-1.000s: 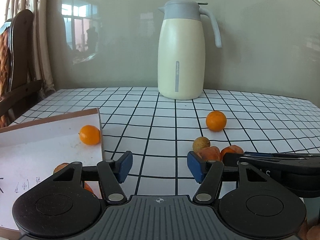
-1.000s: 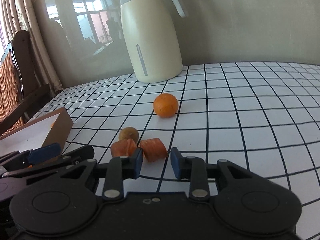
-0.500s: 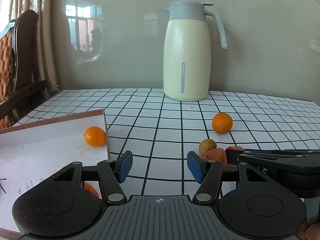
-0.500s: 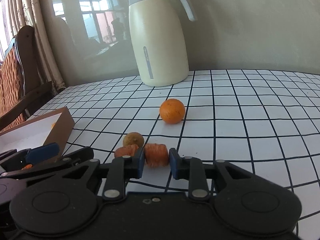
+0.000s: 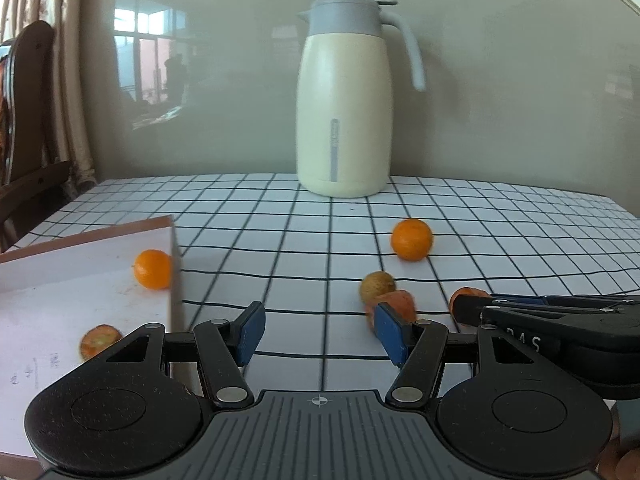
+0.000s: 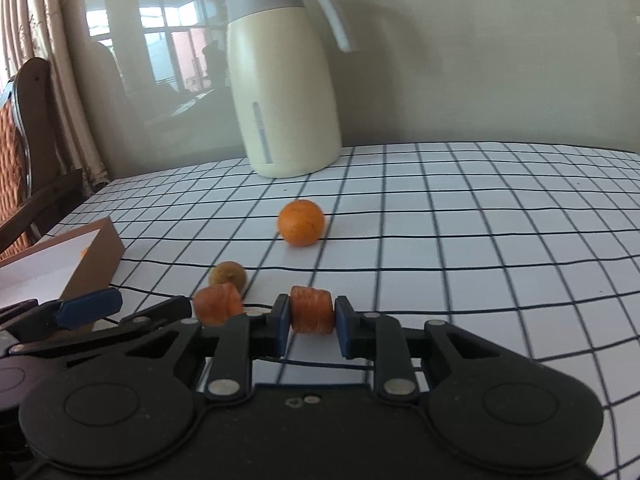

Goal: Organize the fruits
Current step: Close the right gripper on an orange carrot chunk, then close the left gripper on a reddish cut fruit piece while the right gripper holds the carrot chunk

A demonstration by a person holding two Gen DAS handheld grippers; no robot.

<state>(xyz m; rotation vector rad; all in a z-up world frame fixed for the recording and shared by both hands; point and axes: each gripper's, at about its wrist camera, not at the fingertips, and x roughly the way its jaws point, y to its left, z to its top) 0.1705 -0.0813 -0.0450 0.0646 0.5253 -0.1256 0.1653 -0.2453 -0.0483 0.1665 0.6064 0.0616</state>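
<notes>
My right gripper [image 6: 311, 316] is shut on a ridged orange-red dried fruit [image 6: 311, 309] just above the checked tablecloth; it shows from the side in the left wrist view [image 5: 466, 306]. A second dried fruit [image 6: 218, 304] lies to its left, a small brown round fruit [image 6: 228, 274] behind it, and an orange [image 6: 301, 223] farther back. My left gripper [image 5: 320, 330] is open and empty, beside the cardboard box [image 5: 72, 304], which holds a small orange [image 5: 153, 269] and a dried fruit [image 5: 100, 339].
A cream thermos jug [image 5: 344, 96] stands at the back of the table [image 5: 520, 216] against the wall. A wooden chair [image 5: 24, 128] and curtains are at the far left. The box's right wall [image 5: 176, 280] stands close to my left finger.
My right gripper has closed on the dried fruit and raised it slightly. My left gripper has shifted, so the box and fruits appear farther right and the jug nearer the centre.
</notes>
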